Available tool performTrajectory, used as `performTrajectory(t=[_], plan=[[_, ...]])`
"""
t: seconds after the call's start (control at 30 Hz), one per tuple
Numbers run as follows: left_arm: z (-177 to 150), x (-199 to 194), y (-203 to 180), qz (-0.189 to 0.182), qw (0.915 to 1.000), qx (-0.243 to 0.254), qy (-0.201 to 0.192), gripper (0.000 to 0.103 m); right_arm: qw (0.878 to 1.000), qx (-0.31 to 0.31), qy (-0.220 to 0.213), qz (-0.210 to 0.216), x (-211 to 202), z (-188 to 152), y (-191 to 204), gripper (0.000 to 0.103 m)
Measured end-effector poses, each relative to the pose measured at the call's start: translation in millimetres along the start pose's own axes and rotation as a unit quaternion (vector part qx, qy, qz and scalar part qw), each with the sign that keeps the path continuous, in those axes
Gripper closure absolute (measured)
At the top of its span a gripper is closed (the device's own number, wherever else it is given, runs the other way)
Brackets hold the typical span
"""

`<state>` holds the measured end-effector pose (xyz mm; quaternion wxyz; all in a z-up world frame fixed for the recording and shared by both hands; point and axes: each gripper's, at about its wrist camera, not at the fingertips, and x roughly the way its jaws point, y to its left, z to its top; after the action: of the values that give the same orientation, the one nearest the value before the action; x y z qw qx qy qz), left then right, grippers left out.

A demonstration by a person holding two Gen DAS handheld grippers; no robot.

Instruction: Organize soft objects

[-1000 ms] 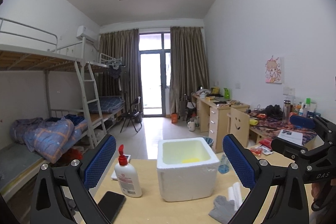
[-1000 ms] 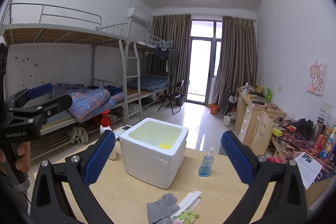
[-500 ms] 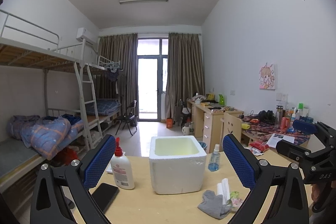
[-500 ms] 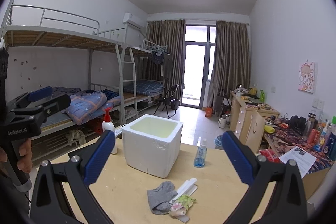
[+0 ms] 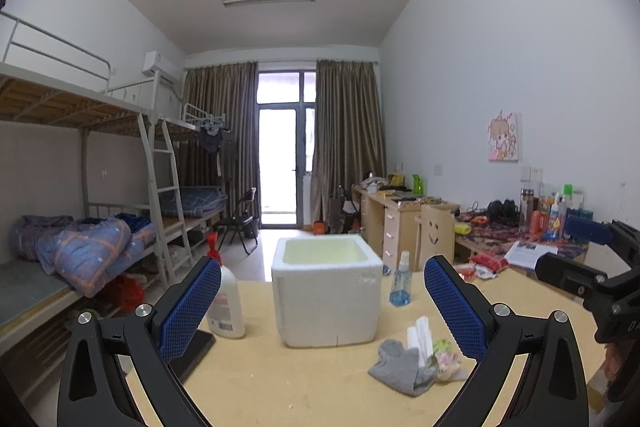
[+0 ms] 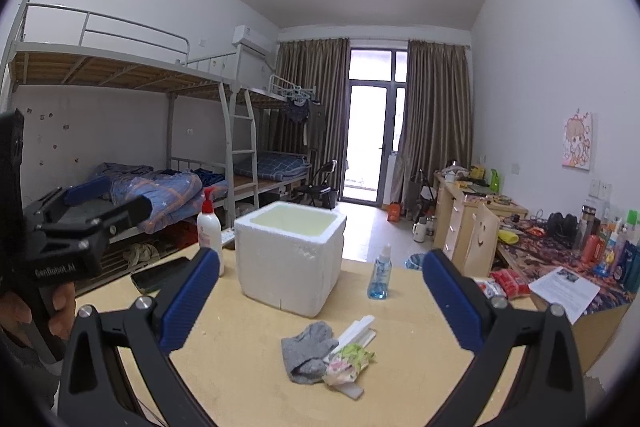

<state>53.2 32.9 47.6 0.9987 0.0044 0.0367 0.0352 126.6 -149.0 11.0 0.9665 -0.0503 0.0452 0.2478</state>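
A white foam box [image 5: 327,293] [image 6: 289,259], open on top, stands on the wooden table [image 5: 280,383] [image 6: 248,379]. In front of it lies a small pile: a grey sock [image 5: 398,367] [image 6: 306,351], a white folded cloth [image 5: 420,337] [image 6: 358,329] and a green-pink floral cloth [image 5: 444,355] [image 6: 348,361]. My left gripper [image 5: 322,307] is open and empty, above the table's near edge, facing the box. My right gripper [image 6: 320,301] is open and empty, above the pile.
A white pump bottle [image 5: 226,303] [image 6: 209,229] and a black phone [image 5: 196,349] [image 6: 160,273] sit left of the box. A blue spray bottle [image 5: 401,281] [image 6: 380,277] stands to its right. Cluttered desk [image 6: 560,259] at right, bunk beds [image 6: 140,187] at left.
Both grippers have drawn back and lowered from above the box. The box now looks farther off and the sock pile has come fully into view.
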Motion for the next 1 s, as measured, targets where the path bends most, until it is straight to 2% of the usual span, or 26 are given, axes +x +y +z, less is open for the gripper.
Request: performTrajectory(t=[0.3, 0.63, 0.77, 1.0], plan=[[-28.8, -2.4, -0.4, 0.003, 0.9999, -0.009, 0.014, 0.001, 1.000, 0.013, 0.019, -0.011, -2.1, -31.5, -7.7, 0.000], [-57.9, 2.9, 5.6, 0.008, 0.9983, -0.040, 0.042, 0.001, 0.998, 0.028, 0.047, -0.025, -1.2, -66.3, -17.7, 0.000], [-66.7, 6.3, 7.2, 0.014, 0.9978, -0.039, 0.051, 0.001, 0.997, 0.029, 0.056, -0.040, -4.0, -76.4, -22.4, 0.000], [-79.2, 17.2, -0.9, 0.011, 0.9970, -0.028, 0.071, 0.001, 0.997, 0.033, 0.066, -0.039, -4.7, -91.6, -24.9, 0.000]])
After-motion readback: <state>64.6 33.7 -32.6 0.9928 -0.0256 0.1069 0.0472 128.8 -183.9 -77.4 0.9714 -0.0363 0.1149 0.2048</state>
